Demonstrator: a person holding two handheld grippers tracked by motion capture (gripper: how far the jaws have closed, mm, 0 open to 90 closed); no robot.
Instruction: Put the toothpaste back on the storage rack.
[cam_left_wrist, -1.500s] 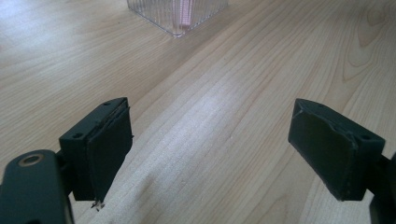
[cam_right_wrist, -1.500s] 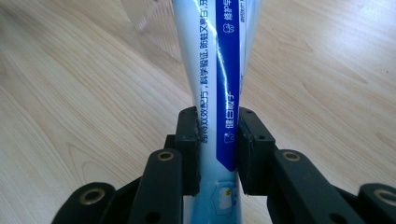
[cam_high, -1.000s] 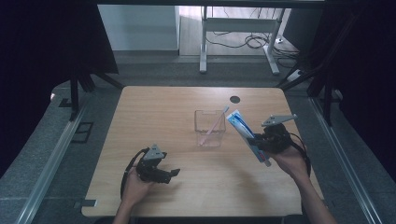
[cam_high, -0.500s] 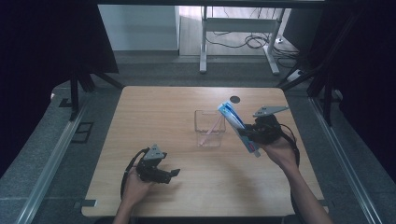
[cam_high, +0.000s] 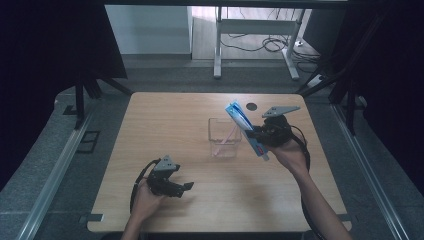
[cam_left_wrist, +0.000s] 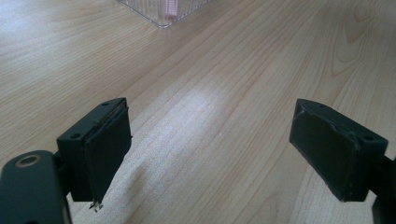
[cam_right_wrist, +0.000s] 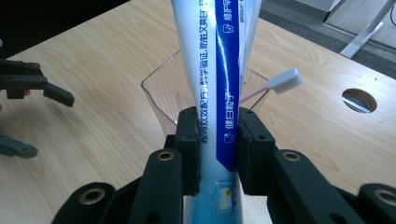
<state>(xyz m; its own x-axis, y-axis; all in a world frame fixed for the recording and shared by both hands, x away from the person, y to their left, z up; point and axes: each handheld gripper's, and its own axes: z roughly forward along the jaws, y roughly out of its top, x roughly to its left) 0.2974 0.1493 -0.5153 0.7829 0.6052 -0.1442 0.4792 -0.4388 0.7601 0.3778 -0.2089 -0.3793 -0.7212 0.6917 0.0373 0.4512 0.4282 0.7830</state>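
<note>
Nearest the person, the left gripper (cam_high: 172, 186) rested low on the table (cam_high: 165, 125) at the near left, its jaws spread wide with only bare wood between them, and the left hand (cam_high: 145, 200) lay flat behind it, the forearm coming straight in from the near edge. Farther in and to the right, the right gripper (cam_right_wrist: 218, 140) was clamped on a toothpaste box (cam_right_wrist: 219, 60), its two pads pressing the box's narrow sides near the lower end. The box stood tilted, its upper end leaning toward the clear cup (cam_high: 224, 137) at the middle of the table, and was held off the wood just beside the cup's right rim. A box like that probably handles as light and fairly stiff, but thin card gives under a hard squeeze and the glossy print looks slippery, so a hold across the narrow sides low down, as here, seems sound; a grip nearer the middle would likely swing less. The right hand (cam_high: 287, 150) was raised with the wrist bent inward, the forearm running diagonally from the near right corner. Inside the cup a pink toothbrush (cam_right_wrist: 280, 83) leaned, its head above the far rim.
</note>
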